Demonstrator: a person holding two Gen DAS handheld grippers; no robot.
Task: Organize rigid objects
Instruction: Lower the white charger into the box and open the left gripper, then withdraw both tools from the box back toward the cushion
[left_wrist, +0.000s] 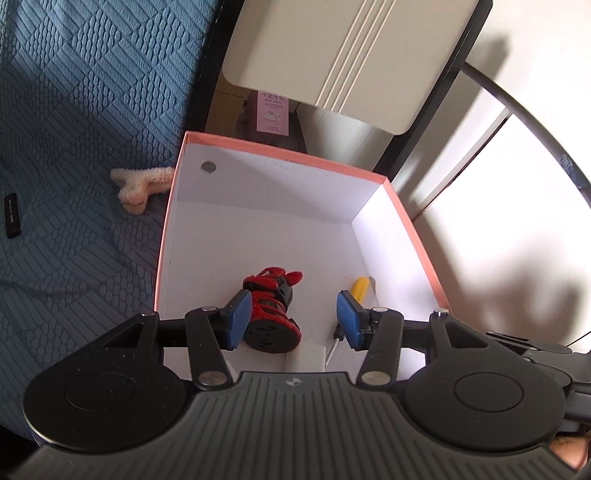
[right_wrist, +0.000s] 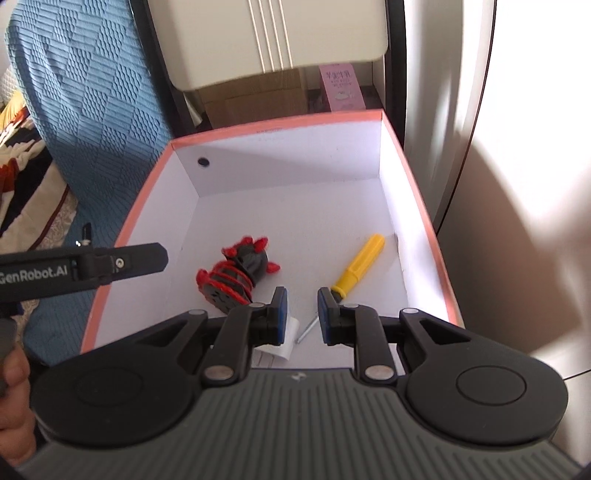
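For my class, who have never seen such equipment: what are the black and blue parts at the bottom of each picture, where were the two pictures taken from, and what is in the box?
Each picture comes from a camera mounted on a hand-held two-finger gripper, looking along its fingers. One shows the left gripper, the other the right gripper. Both are open and hold nothing. Below them is a pink-rimmed box holding a red and black toy, a yellow-handled screwdriver and a small white block.

The box (right_wrist: 421, 206) is matt white cardboard; inside it, a glossy plastic toy (right_wrist: 236, 275) and a screwdriver (right_wrist: 360, 266) with smooth yellow plastic handle.
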